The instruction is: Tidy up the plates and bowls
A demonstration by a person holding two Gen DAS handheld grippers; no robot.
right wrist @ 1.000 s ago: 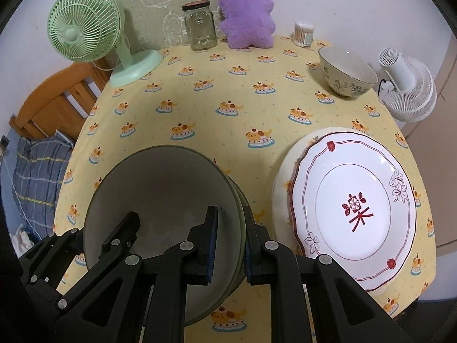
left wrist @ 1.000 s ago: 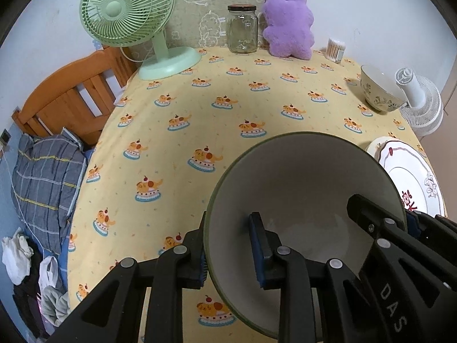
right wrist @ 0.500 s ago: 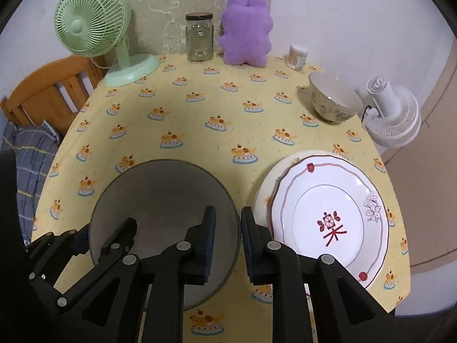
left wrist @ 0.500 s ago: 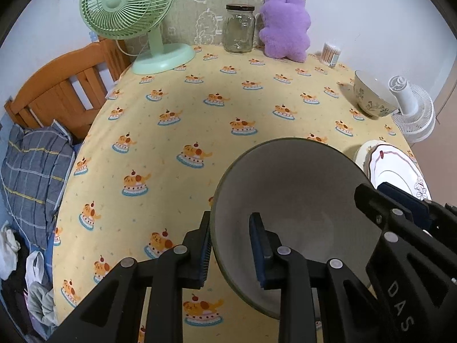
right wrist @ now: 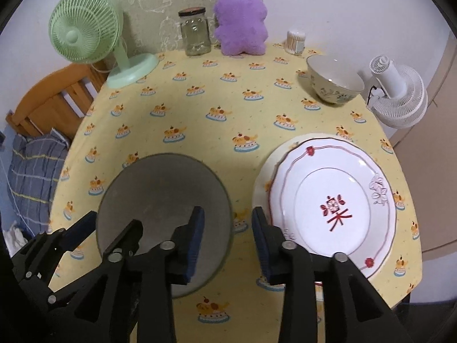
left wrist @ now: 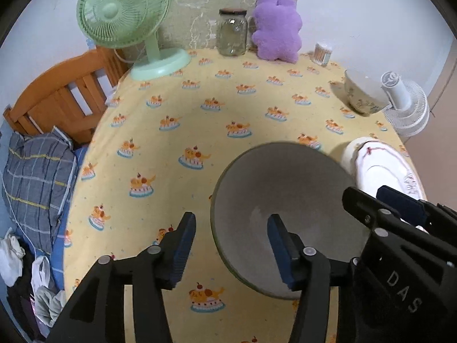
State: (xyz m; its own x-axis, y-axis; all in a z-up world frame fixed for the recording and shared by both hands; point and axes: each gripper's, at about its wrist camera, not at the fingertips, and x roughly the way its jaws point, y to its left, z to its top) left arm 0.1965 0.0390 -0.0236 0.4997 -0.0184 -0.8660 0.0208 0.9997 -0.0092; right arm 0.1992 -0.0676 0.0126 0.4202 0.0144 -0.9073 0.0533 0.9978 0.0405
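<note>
Both the left gripper (left wrist: 228, 245) and the right gripper (right wrist: 227, 240) are opening off the grey bowl (right wrist: 164, 214), letting it rest on the tablecloth (right wrist: 228, 114) just beside the stacked plates (right wrist: 331, 211), grouping the dishes.

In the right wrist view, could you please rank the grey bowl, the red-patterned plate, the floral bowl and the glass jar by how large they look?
1. red-patterned plate
2. grey bowl, close to the plate in apparent size; both lie nearest the camera, so this order is unsure
3. floral bowl
4. glass jar, farthest back
</note>
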